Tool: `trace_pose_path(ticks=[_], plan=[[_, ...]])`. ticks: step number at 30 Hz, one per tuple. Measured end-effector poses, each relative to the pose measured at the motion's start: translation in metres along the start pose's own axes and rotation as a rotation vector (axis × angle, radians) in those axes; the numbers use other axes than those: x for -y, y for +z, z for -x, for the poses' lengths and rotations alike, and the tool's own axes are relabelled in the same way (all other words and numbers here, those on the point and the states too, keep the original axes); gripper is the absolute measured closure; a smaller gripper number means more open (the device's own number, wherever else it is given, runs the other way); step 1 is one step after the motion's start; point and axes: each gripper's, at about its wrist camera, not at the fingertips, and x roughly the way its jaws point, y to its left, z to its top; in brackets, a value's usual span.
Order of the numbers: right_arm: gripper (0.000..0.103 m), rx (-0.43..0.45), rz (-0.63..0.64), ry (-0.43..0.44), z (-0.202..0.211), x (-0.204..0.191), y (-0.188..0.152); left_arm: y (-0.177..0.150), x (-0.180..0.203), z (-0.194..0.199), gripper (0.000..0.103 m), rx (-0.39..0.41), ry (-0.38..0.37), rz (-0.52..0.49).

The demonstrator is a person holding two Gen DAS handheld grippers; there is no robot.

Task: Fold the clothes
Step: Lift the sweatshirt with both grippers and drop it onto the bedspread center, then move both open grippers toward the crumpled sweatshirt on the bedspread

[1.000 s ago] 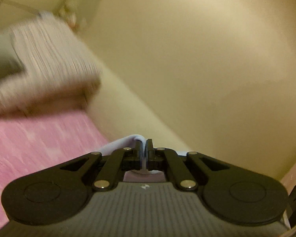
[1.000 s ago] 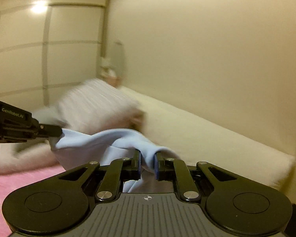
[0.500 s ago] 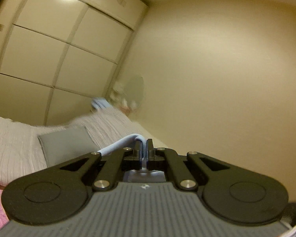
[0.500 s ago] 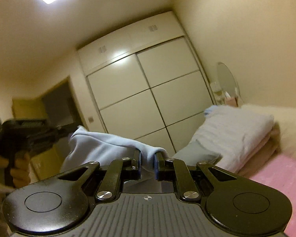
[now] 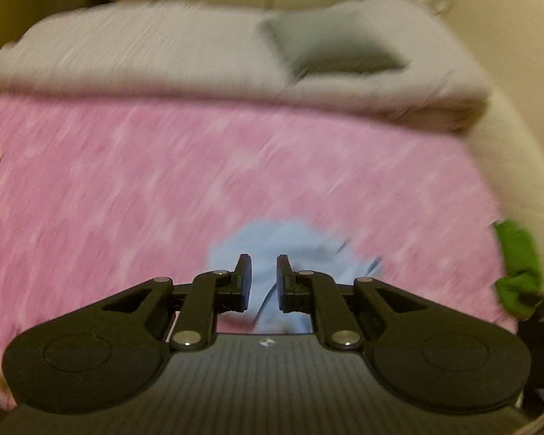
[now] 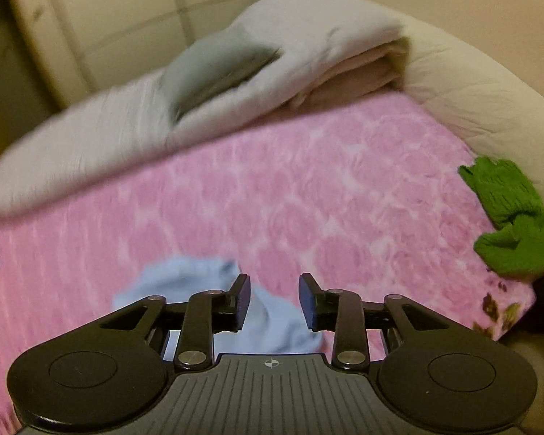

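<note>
A light blue garment (image 5: 290,250) lies bunched on the pink bedspread (image 5: 163,188), just beyond and below my left gripper (image 5: 264,275), which is open with nothing between its fingers. In the right wrist view the same blue garment (image 6: 272,319) lies under my right gripper (image 6: 275,297), which is open wider and empty. Both views are motion-blurred.
A folded grey-white duvet (image 6: 308,47) with a grey pillow (image 6: 217,72) lies across the far end of the bed. A green knitted garment (image 6: 507,217) lies at the bed's right edge, also in the left wrist view (image 5: 518,275). A cream bolster (image 6: 471,83) runs along the right side.
Both grippers held the blue garment up in the air; now both have opened, swung down toward the bed, and the garment lies on the pink bedspread.
</note>
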Motion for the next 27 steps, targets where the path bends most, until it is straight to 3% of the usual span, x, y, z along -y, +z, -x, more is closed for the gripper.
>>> trace_pose_path(ticks=[4, 8, 13, 19, 27], plan=[[0.069, -0.044, 0.160, 0.087, -0.014, -0.006, -0.043, -0.075, -0.009, 0.011, 0.094, -0.055, 0.063, 0.002], [0.069, -0.126, 0.258, 0.143, -0.022, 0.001, -0.077, -0.111, 0.005, 0.015, 0.090, -0.084, 0.052, 0.063], [0.069, -0.213, 0.341, 0.172, -0.031, 0.014, -0.102, -0.164, 0.019, 0.038, 0.088, -0.091, 0.108, 0.095], [0.069, -0.255, 0.422, 0.209, -0.030, 0.016, -0.118, -0.198, 0.037, 0.044, 0.085, -0.065, 0.187, 0.091], [0.069, -0.221, 0.460, 0.259, -0.016, 0.011, -0.117, -0.201, 0.049, 0.060, 0.083, -0.029, 0.202, 0.070]])
